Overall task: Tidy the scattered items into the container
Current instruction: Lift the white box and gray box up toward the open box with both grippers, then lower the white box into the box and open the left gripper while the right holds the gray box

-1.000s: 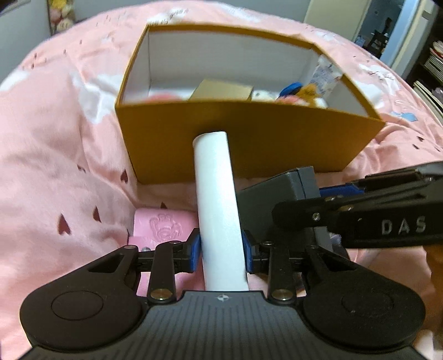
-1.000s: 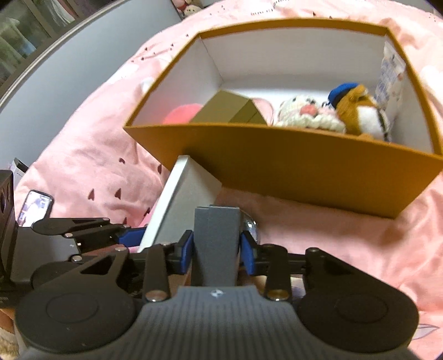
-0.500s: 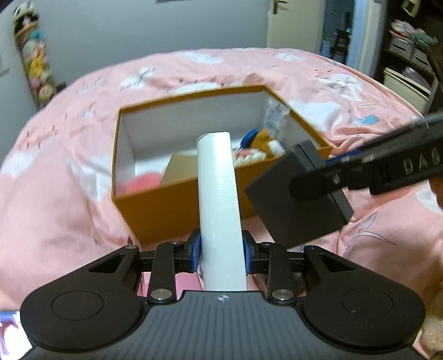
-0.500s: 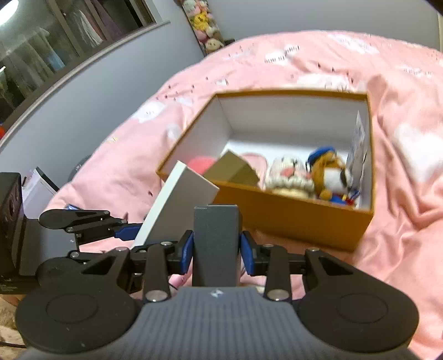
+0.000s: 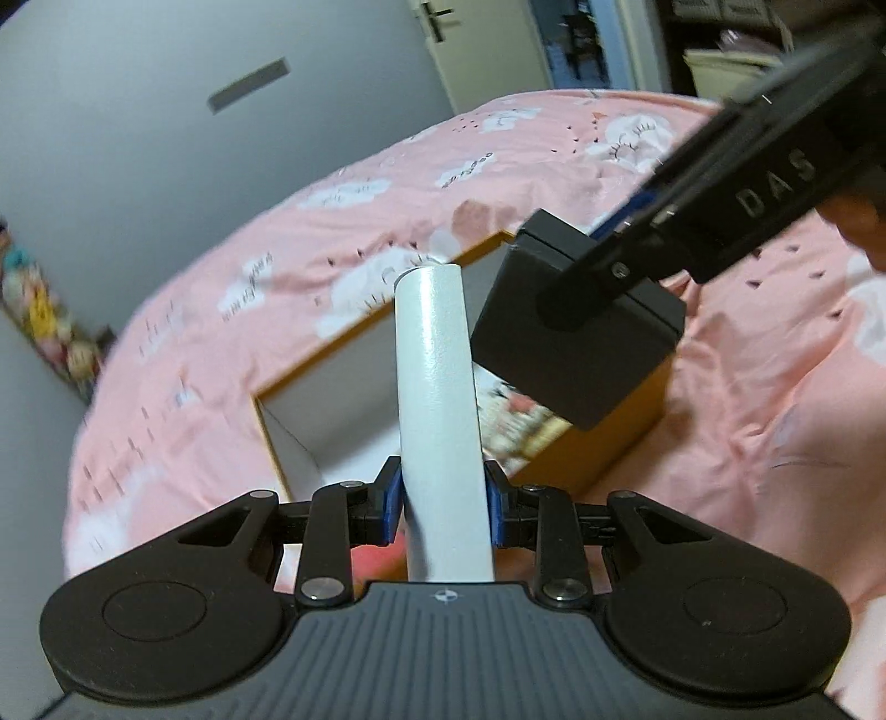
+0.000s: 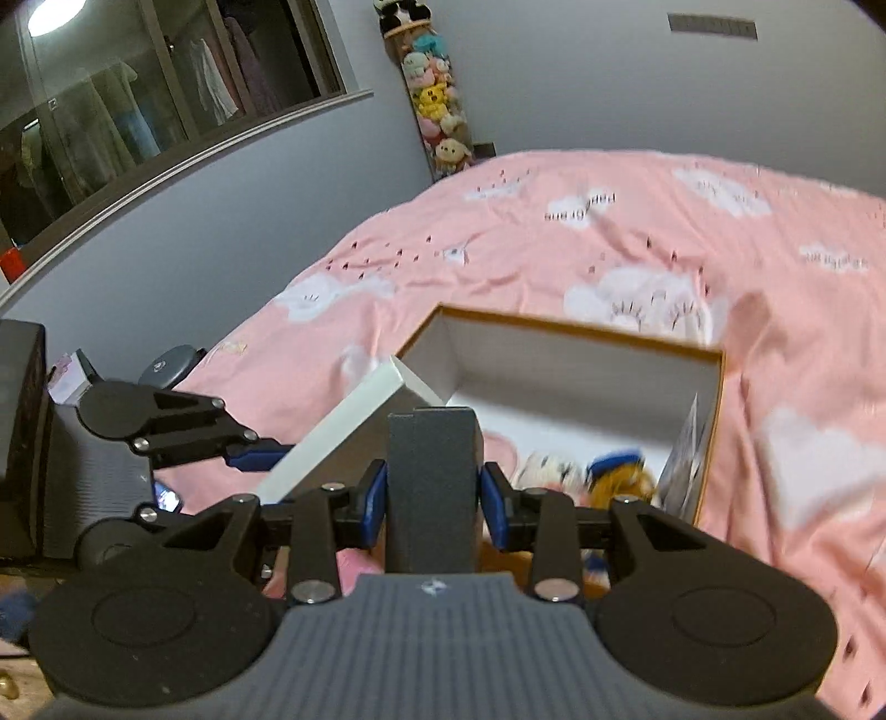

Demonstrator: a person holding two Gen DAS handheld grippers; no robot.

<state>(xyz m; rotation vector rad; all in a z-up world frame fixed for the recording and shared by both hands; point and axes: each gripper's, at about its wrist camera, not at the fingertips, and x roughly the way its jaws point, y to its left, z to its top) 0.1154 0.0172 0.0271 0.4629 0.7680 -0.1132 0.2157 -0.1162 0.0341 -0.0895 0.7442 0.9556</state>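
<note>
My left gripper (image 5: 444,507) is shut on a flat white box (image 5: 437,399), held edge-on above the near side of the orange container (image 5: 620,443). My right gripper (image 6: 433,498) is shut on a dark grey box (image 6: 433,476); in the left wrist view that grey box (image 5: 576,332) hangs over the container's right part. The white box (image 6: 343,432) shows left of it in the right wrist view. The container (image 6: 565,354) holds plush toys (image 6: 614,476) and a packet (image 6: 684,459).
The container sits on a pink bed cover with cloud prints (image 6: 637,249). A grey wall, a window and a column of plush toys (image 6: 437,111) stand behind. A door (image 5: 476,50) and shelves lie beyond the bed in the left wrist view.
Both grippers rose with their boxes from beside the container's front wall to above it. The left gripper rolled, so the container now appears tilted in its view.
</note>
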